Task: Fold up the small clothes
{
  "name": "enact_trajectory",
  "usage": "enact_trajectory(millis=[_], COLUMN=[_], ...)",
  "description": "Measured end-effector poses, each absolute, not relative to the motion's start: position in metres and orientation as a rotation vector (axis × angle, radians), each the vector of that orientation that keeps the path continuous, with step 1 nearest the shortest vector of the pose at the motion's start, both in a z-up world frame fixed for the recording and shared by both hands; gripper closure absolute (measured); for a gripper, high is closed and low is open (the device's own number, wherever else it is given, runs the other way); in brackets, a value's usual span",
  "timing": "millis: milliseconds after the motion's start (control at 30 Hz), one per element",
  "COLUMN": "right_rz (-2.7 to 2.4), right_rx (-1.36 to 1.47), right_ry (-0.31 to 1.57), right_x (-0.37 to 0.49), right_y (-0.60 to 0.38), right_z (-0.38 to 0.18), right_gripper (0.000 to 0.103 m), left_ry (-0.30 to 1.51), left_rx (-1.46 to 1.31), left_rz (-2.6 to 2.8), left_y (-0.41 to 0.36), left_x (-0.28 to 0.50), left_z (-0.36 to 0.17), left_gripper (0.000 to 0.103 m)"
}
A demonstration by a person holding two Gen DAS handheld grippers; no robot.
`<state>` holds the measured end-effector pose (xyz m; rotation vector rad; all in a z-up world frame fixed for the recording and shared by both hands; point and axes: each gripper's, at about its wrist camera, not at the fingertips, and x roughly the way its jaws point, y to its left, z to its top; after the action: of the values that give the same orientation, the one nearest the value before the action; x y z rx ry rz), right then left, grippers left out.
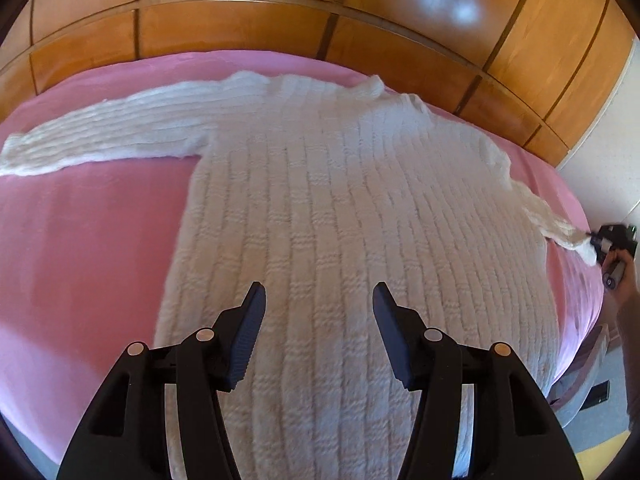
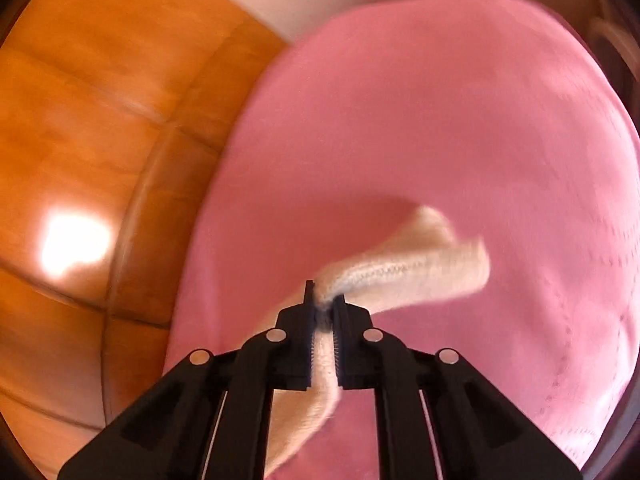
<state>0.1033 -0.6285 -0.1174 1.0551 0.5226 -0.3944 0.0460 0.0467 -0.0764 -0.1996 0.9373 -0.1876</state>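
On the pink bed (image 1: pixel 88 240), a white knit sweater (image 1: pixel 320 200) lies spread flat, body toward the left wrist camera, 1 sleeve stretched out to the left and the other drawn away to the right edge. Wooden wardrobe panels (image 1: pixel 240 28) stand behind the bed.

The step in hand looks like an early one: dealing with the sleeves before the body is folded. The right claw (image 2: pixel 325 304) is clamped tight on the cuff end of the right sleeve (image 2: pixel 420 264), with knit bunched between its pads and a tail of fabric hanging below them; in the left wrist view the same claw shows small at the far right, the sleeve pulled into a taut strand.

The left claw (image 1: pixel 319 300) hovers over the lower body of the sweater with its jaws standing fairly wide, nothing between them; whether it touches the knit I cannot tell.

Next, I judge, the held sleeve must be carried inward and laid across the chest, without dragging the body askew.
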Motion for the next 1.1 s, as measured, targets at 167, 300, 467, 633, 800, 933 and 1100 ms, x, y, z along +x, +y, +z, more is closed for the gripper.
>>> enact_trajectory(millis=[167, 300, 467, 633, 800, 933, 1100], right_rz=[-0.103, 0.141, 0.444, 0.634, 0.733, 0.692, 0.526], right_rx=[0.809, 0.690, 0.531, 0.393, 0.355, 0.427, 0.476], right_ry=[0.457, 0.444, 0.511, 0.670, 0.778, 0.726, 0.691], right_x=[0.125, 0.149, 0.178, 0.187, 0.217, 0.223, 0.192], right_y=[-0.541, -0.449, -0.295, -0.159, -0.111, -0.140, -0.229], right_z=[-0.036, 0.012, 0.028, -0.008, -0.041, -0.032, -0.036], right_gripper=[0.097, 0.097, 0.097, 0.097, 0.067, 0.063, 0.050], left_ry=[0.920, 0.866, 0.850, 0.815, 0.807, 0.826, 0.862], left_rx=[-0.258, -0.280, -0.380, -0.459, -0.495, -0.507, -0.503], left_rz=[-0.226, -0.225, -0.271, -0.292, -0.297, -0.289, -0.237], left_y=[0.050, 0.056, 0.073, 0.097, 0.111, 0.113, 0.113], left_x=[0.059, 0.066, 0.074, 0.083, 0.104, 0.127, 0.167], left_z=[-0.075, -0.064, -0.056, -0.047, -0.044, -0.051, -0.066], left_gripper=[0.041, 0.028, 0.028, 0.028, 0.028, 0.028, 0.028])
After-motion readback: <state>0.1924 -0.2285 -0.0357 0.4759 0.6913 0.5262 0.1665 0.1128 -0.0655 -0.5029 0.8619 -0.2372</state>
